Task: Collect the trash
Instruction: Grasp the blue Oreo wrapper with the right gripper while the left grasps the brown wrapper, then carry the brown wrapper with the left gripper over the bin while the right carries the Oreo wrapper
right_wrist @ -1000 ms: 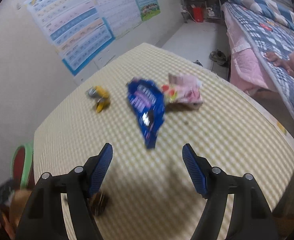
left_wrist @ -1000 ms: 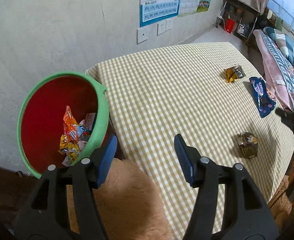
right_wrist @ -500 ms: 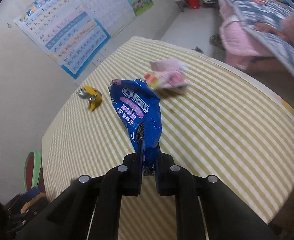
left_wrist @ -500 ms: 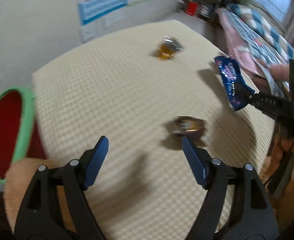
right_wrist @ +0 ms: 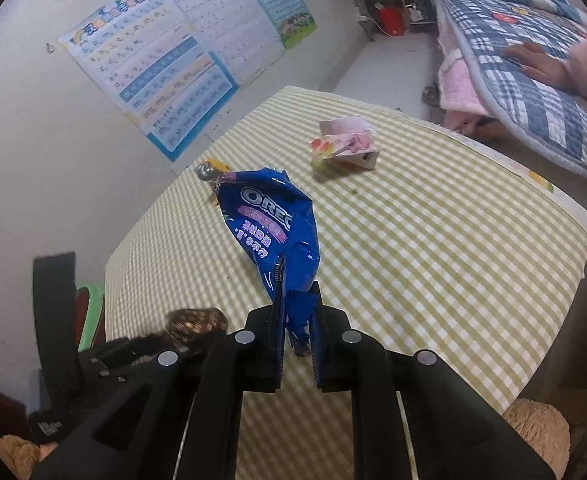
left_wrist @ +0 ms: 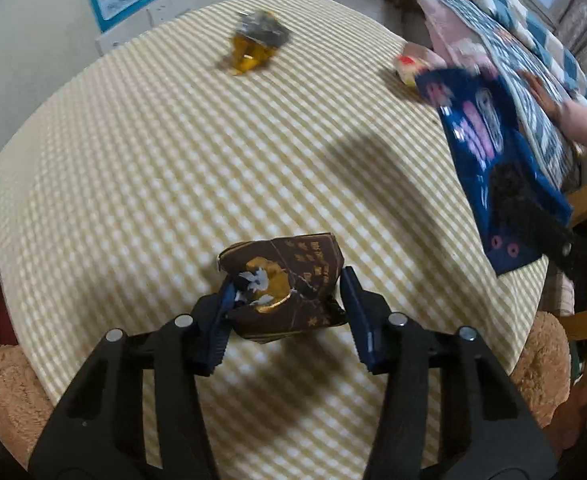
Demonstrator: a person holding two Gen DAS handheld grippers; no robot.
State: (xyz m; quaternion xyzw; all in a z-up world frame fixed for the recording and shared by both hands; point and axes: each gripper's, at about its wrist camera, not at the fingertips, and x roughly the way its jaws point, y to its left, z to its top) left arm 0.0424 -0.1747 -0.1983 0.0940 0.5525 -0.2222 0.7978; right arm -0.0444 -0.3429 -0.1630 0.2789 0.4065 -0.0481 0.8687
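My left gripper [left_wrist: 285, 312]: fingers straddling crumpled brown wrapper [left_wrist: 281, 280], pads at its sides; firm clamp or not, cannot tell. Wrapper low over checked counter [left_wrist: 173, 168]. My right gripper [right_wrist: 296, 332]: fingers clamped on tail of blue Oreo bag [right_wrist: 271, 224], bag hanging forward over counter. Pink wrapper [right_wrist: 343, 144] lying beyond it. Yellow wrapper [left_wrist: 255, 46] at far side, blurred.

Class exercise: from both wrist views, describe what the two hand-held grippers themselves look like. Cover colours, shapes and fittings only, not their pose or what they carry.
Both match. The left gripper and right gripper each have two matte black plastic arms that branch into a fork, with slot-shaped cut-outs and round silver rivets at the pivots. Each finger ends in a dark blue ribbed pad. No cables, sleeves or printed markings show on them.
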